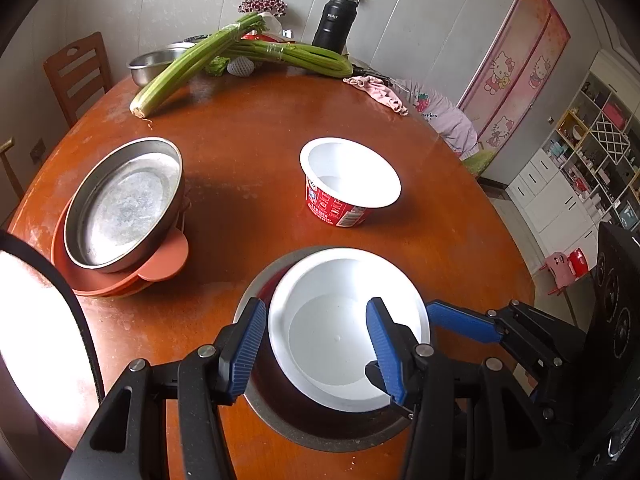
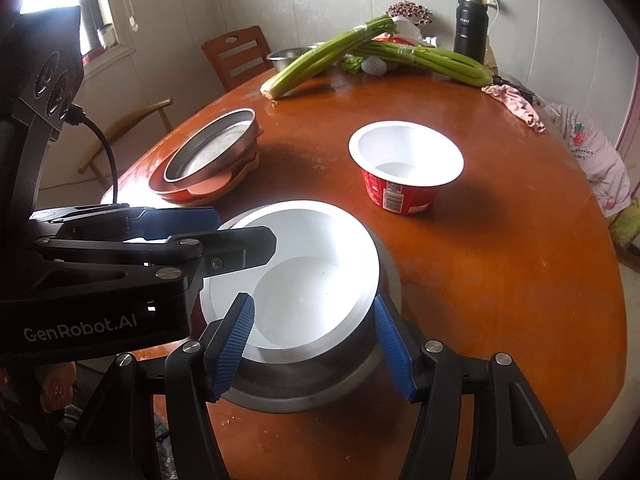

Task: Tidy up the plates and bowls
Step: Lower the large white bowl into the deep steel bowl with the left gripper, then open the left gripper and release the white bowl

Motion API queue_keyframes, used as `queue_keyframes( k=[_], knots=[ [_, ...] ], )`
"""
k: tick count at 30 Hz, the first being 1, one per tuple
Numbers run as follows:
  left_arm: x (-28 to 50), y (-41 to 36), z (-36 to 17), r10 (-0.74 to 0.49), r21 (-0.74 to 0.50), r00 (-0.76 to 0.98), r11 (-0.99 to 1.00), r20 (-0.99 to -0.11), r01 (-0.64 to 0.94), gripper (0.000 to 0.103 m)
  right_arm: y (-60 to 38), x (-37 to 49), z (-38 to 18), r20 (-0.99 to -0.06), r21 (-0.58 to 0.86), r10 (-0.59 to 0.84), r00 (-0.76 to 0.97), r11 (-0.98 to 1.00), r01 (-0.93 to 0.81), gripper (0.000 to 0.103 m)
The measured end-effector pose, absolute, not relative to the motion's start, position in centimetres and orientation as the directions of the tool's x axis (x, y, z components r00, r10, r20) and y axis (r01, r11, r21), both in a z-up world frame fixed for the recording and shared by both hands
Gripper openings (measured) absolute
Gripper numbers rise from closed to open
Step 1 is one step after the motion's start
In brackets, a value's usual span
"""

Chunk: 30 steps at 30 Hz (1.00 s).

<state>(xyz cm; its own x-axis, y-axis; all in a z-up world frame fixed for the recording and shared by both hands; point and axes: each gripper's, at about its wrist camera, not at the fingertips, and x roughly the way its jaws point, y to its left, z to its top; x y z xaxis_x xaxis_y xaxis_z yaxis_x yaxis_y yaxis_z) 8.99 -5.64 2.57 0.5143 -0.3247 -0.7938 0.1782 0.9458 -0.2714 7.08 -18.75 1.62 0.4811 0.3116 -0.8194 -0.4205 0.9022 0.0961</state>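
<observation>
One white bowl (image 1: 340, 332) sits tilted inside a steel bowl (image 1: 280, 420).

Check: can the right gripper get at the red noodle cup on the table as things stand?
Probably yes. The right gripper is open around the nested white bowl, holding nothing, and the red noodle cup stands alone beyond it with bare table between. It would need to lift clear of the bowl first.

You have a round wooden table (image 1: 256, 128): celery (image 1: 192, 60) and a flask (image 1: 334, 24) at its far edge, a red cup (image 1: 340, 184) mid-table, stacked plates (image 1: 120, 248) by its left edge.
</observation>
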Motion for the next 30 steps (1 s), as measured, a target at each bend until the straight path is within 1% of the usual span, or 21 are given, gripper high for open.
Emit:
queue_keyframes(
  k=[15,20,30],
  knots=[
    [9.6,-6.2,4.1,-0.286,-0.227,0.54,0.958,-0.791,0.175,0.052,-20.3,7.9,3.2,-0.8,0.09,0.31,0.515,0.909,-0.407,0.067],
    [10.5,-6.5,4.5,-0.283,-0.223,0.544,0.959,-0.79,0.176,0.058,-20.8,8.8,3.9,-0.792,0.083,0.301,0.53,0.915,-0.396,0.067],
    [12.4,-6.5,5.2,-0.279,-0.215,0.549,0.96,-0.788,0.179,0.059,-21.9,10.7,5.0,-0.779,0.081,0.286,0.557,0.928,-0.362,0.067]
  ],
)
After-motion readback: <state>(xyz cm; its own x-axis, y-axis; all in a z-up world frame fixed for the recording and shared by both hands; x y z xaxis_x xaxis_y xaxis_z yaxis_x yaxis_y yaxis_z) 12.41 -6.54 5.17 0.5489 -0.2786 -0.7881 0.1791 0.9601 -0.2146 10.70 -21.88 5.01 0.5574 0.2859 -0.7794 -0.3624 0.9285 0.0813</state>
